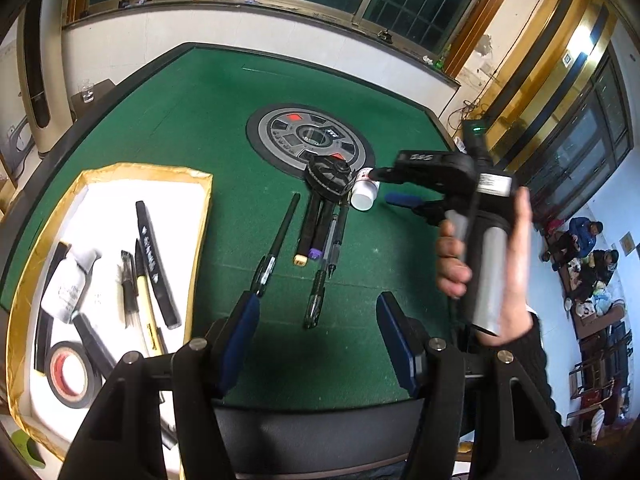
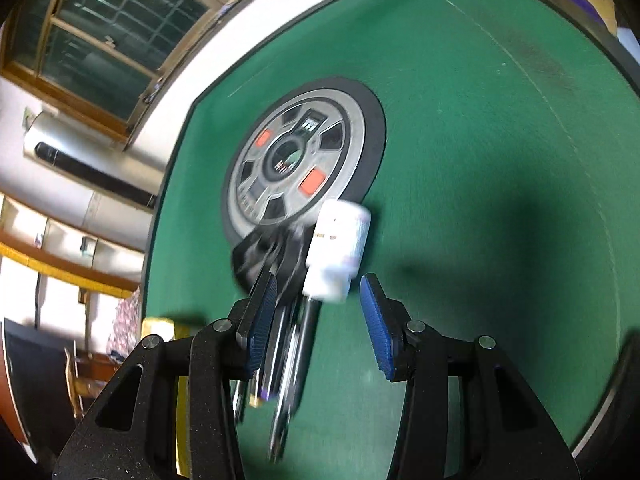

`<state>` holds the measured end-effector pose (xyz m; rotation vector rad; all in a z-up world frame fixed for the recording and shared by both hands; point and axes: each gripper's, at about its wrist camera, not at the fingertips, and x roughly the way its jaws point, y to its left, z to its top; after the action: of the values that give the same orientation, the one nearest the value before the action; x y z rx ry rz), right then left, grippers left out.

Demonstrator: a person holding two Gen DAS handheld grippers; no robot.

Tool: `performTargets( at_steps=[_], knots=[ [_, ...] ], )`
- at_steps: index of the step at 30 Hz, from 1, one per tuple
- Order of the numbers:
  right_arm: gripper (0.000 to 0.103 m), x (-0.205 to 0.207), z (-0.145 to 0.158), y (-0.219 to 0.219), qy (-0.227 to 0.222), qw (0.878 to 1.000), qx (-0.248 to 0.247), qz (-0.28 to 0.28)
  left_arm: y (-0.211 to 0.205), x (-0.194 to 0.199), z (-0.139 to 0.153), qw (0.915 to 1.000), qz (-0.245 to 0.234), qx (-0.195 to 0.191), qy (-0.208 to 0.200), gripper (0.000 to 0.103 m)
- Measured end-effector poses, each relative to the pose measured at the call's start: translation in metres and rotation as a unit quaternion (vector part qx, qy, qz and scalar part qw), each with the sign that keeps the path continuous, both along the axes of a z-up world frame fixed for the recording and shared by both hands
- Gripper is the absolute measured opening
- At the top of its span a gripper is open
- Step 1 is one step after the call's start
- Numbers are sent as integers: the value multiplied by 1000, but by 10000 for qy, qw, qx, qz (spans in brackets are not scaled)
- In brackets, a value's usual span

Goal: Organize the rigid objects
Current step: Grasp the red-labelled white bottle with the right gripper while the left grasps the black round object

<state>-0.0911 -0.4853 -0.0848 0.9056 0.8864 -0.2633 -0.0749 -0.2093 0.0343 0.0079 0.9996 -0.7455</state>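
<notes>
Several dark pens [image 1: 320, 232] lie side by side on the green table [image 1: 192, 120], and one black pen [image 1: 276, 248] lies apart to their left. At their far ends sit a black round object [image 1: 329, 178] and a small white bottle [image 1: 363, 194] on its side. My left gripper [image 1: 319, 300] hangs open above the near ends of the pens, holding nothing. A hand holds my right gripper [image 1: 384, 186], which stands open with its tips at the bottle. In the blurred right wrist view the white bottle [image 2: 338, 252] lies just ahead of the open right gripper [image 2: 320, 280], and neither pad touches it.
A yellow-rimmed box [image 1: 140, 170] at the left holds pens, a tape roll [image 1: 68, 374] and a white bottle [image 1: 70, 284]. A round grey panel [image 1: 308, 138] is set in the table's middle. A glass [image 1: 87, 90] stands off the table's far left. People [image 1: 584, 236] sit far right.
</notes>
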Motion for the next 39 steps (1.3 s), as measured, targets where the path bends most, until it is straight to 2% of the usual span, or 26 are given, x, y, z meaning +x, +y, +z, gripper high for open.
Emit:
performTargets(
  at_steps=[3,5,7,10,17,21,22,24,26,29,33,36,39],
  knots=[
    [43,8,-14,-7,30,9999,100,-138,-12,9,2,9999,-51,130,7,61],
    [44,11,-23,-9,-34,9995,329,-18,-25,19,1,9997,-80,218,87,61],
    [43,11,-22,-9,-19,9994,345,-22,-38,28,1,9994,-165,241,164,61],
    [35,10,-23,-11,-51,9990,449,67,-62,42,-3,9984,-316,383,262,61],
    [35,1,-25,-25,8,9990,416,-152,-112,91,-12,9952,-486,689,492,61],
    [35,2,-24,-24,0,9990,430,-139,-133,127,-31,9913,-568,744,928,61],
    [35,2,-25,-25,-22,9987,481,-158,-139,134,-34,9905,-629,822,909,61],
    [35,0,-27,-28,-61,9980,596,-183,-149,138,-34,9903,-666,1066,593,61],
    [35,-1,-29,-29,-84,9976,663,-200,-158,139,-31,9894,-873,1122,294,61],
    [35,-1,-30,-29,-80,9977,651,-194,-171,146,-37,9840,-1301,1142,419,62],
    [35,-1,-31,-30,-95,9974,687,-196,-173,155,-46,9802,-1393,1361,368,62],
    [35,-2,-33,-32,-119,9968,763,-212,-168,160,-50,9772,-1610,1319,428,62],
    [35,-2,-33,-33,-120,9964,813,-216,-172,154,-49,9701,-1890,1521,44,62]
  ],
)
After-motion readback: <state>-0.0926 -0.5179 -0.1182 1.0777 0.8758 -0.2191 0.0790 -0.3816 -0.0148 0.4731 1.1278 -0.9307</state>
